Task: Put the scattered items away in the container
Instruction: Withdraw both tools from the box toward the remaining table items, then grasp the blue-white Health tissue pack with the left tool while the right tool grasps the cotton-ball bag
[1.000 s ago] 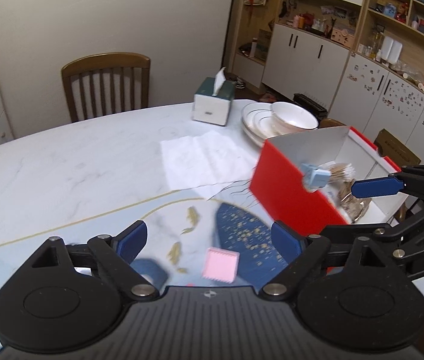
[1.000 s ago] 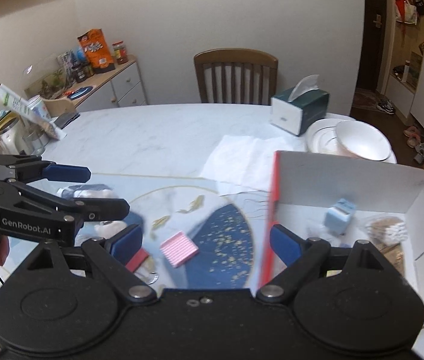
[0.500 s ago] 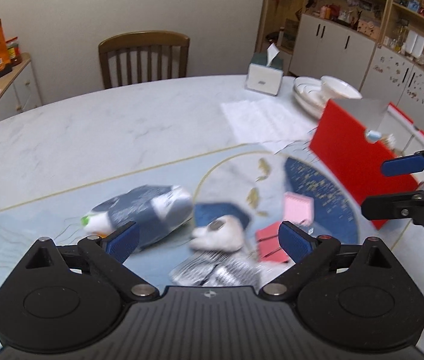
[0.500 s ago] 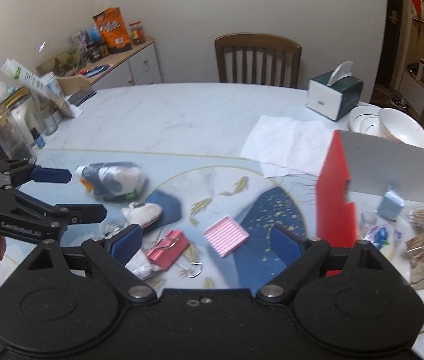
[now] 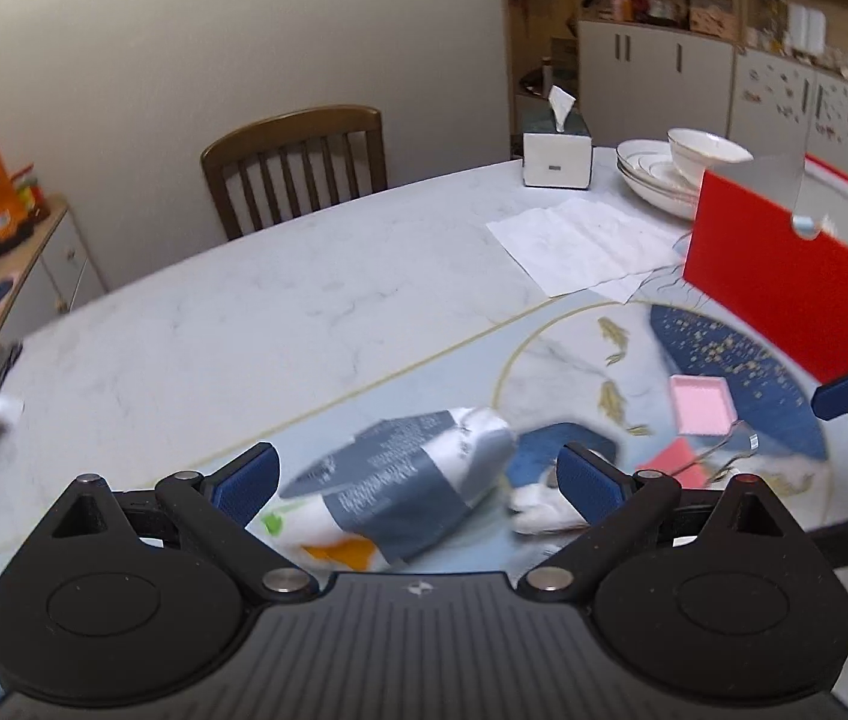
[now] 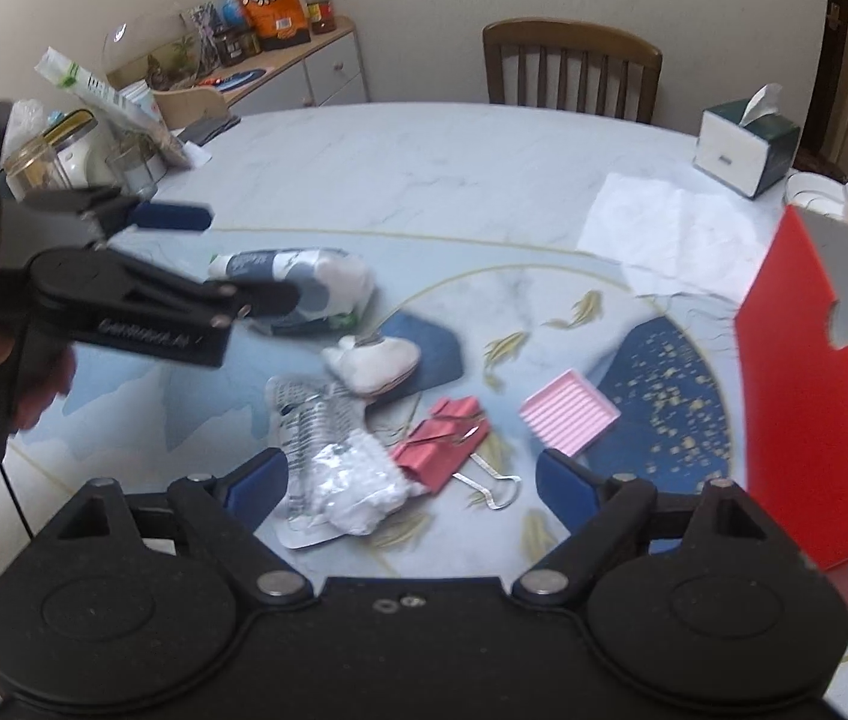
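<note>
The left gripper [image 5: 417,477] has its jaws spread wide around the grey-and-white packet [image 5: 405,480], not yet pressing; the next move, as I judge it, is closing on it. Rightward on the bench [image 6: 424,168], the right gripper [image 6: 411,480], its jaws just narrowed slightly but open and empty, hangs over the foil pack [image 6: 333,456] and red clip [image 6: 442,441]. The red container [image 6: 796,420] stands at the far right.

Both grippers are matte black with blue finger pads [image 5: 245,483], silver pivot screws, ribbed housings; the left gripper [image 6: 225,264] carries white lettering.

Glossy marble-look table [image 6: 424,180]; matt red cardboard box [image 6: 796,420]; crinkly shiny plastic packet [image 6: 327,456]; ribbed pink plastic tray [image 6: 569,420]; wooden chair [image 5: 297,165]; thin paper sheet [image 5: 580,240]; glazed bowl [image 5: 706,150].
</note>
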Available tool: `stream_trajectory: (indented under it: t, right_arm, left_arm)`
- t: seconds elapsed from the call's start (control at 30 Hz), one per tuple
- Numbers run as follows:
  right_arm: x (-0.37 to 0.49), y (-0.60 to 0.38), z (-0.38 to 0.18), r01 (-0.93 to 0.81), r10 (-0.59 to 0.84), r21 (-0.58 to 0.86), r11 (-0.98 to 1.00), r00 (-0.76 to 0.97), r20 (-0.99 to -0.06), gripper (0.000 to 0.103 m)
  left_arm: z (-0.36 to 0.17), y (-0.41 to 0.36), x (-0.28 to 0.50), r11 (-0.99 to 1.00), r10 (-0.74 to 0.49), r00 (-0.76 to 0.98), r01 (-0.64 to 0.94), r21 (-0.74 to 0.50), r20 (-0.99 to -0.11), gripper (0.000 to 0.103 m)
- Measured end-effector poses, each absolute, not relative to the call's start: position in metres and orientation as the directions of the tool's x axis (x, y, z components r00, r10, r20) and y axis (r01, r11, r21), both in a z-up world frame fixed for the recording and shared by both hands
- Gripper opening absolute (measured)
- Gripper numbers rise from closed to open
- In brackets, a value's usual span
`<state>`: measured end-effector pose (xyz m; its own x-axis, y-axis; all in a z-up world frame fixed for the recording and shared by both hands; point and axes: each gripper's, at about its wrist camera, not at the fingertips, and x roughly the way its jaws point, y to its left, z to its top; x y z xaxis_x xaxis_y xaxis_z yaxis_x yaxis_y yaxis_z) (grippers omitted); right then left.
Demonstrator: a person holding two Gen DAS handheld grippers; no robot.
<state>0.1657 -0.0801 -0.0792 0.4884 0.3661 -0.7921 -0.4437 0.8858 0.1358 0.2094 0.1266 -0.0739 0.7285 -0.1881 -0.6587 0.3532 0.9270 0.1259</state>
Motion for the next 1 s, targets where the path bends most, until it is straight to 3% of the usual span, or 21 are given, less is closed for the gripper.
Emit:
stream_trajectory:
  t: [0.33,0.67,0.77,1.0]
  right_arm:
    - [0.169,-0.052,-0.102,-0.464,0.354,0.137,0.875,0.42,-0.836,0.083]
    - [0.176,-0.046,-0.116,-0.409,0.324,0.153,0.9,0.393,-0.86,0.067]
    - [0.177,-0.049,-0.117,-0.389,0.328,0.169,0.906,0.39,-0.86,0.056]
    - [0.179,-0.05,-0.117,-0.387,0.33,0.172,0.906,0.391,-0.859,0.05]
  left_arm:
    - [-0.099,0.122,0.228,0.87,-0.218,0.715,0.451,0.2,-0.664,0.099]
    - [-0.12,0.12,0.243,0.858,-0.223,0.688,0.475,0.197,-0.69,0.099]
    - [-0.12,0.122,0.244,0.863,-0.229,0.686,0.471,0.181,-0.691,0.092]
    - [-0.119,0.122,0.244,0.863,-0.242,0.681,0.477,0.167,-0.691,0.065]
